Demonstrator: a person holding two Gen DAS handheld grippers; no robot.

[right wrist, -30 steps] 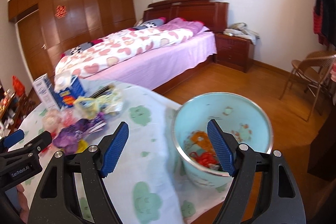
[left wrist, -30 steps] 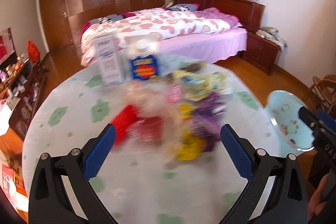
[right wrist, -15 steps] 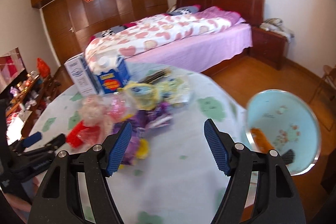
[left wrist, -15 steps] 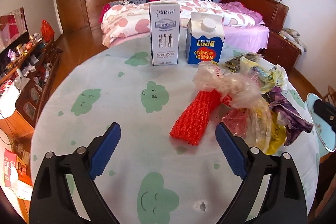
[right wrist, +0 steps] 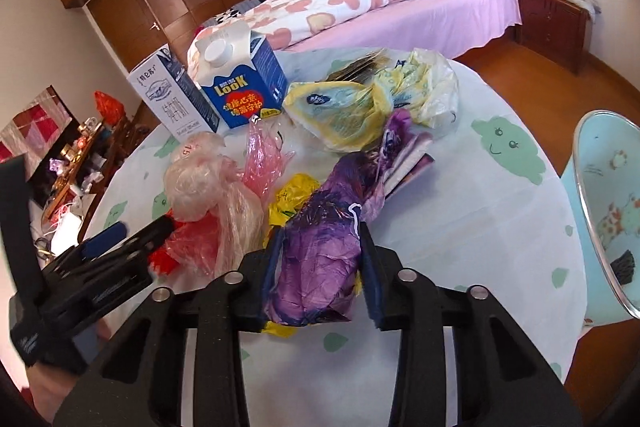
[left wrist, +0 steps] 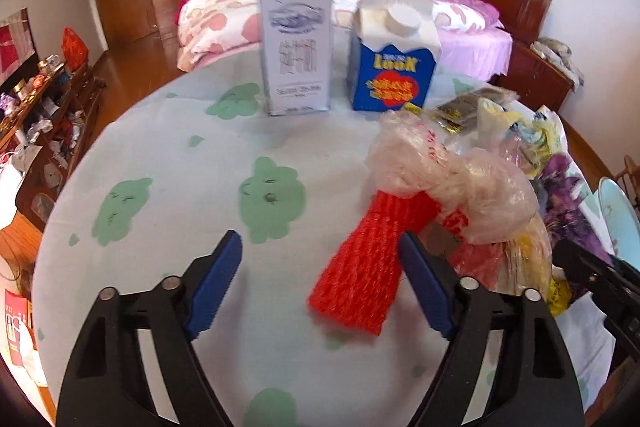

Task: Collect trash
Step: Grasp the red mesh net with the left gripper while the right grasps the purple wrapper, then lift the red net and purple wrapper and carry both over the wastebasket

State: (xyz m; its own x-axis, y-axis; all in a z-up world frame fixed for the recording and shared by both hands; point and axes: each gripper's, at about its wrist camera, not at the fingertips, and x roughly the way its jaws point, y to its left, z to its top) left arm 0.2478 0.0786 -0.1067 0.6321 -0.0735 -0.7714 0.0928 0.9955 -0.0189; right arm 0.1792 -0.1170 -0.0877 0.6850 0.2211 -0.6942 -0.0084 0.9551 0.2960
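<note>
A red foam net (left wrist: 360, 275) lies on the round table (left wrist: 160, 147), partly under a knotted clear plastic bag (left wrist: 460, 179). My left gripper (left wrist: 322, 285) is closing around the net; its right pad is at the net's edge and the left pad stands well clear. In the right wrist view, my right gripper (right wrist: 322, 267) is closing on a crumpled purple wrapper (right wrist: 320, 251), which fills the gap between both pads. A yellow wrapper (right wrist: 296, 195) lies beneath it. The light blue bin (right wrist: 600, 207) stands off the table's right edge.
A grey-white milk carton (left wrist: 296, 43) and a blue carton (left wrist: 394, 67) stand upright at the table's far side. Yellow-blue wrappers (right wrist: 360, 103) and pink film (right wrist: 262, 155) lie in the pile. A bed (right wrist: 400, 7) stands beyond, and a cluttered shelf (left wrist: 40, 115) at the left.
My right gripper swung from above the bin to the trash pile and closed around the purple wrapper. My left gripper came down towards the red net and its jaws narrowed.
</note>
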